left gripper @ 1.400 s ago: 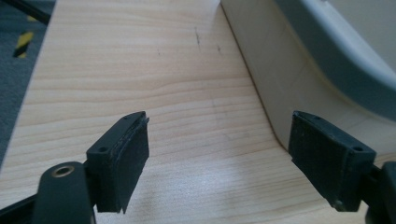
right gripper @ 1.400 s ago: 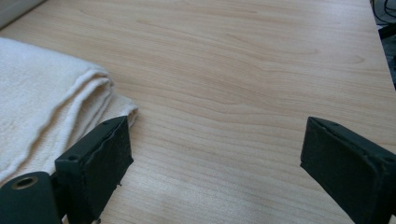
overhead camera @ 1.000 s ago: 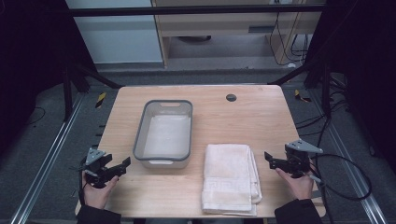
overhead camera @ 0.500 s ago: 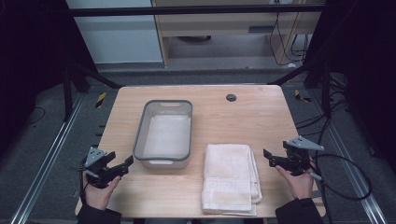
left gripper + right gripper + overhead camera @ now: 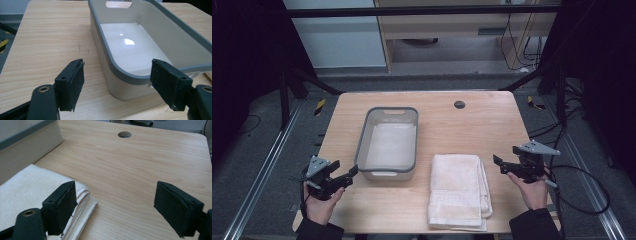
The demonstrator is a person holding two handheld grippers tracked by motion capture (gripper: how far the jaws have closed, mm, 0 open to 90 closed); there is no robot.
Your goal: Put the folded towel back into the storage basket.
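Light wooden surface (image 5: 462,135), seen from above. Grey-rimmed plastic tub (image 5: 388,143) sits left of centre, long side running away from the person, nothing inside it. Folded cream towel (image 5: 459,191) lies just right of the tub, near the front edge, layered edge toward the right. Small round hole (image 5: 459,104) in the surface toward the far side.

Left hand-held gripper (image 5: 346,176) held low at the front left corner, jaws spread wide, nothing between them; it points at the tub's near corner. In the left gripper view the tub's rim (image 5: 125,72) falls between the two pads, not touched.

Right hand-held gripper (image 5: 500,163) at the front right, jaws also spread and holding nothing, aimed toward the towel, just clear of its right edge. Right gripper view: towel's folded edge (image 5: 85,202) beside the left pad, bare wood between the jaws
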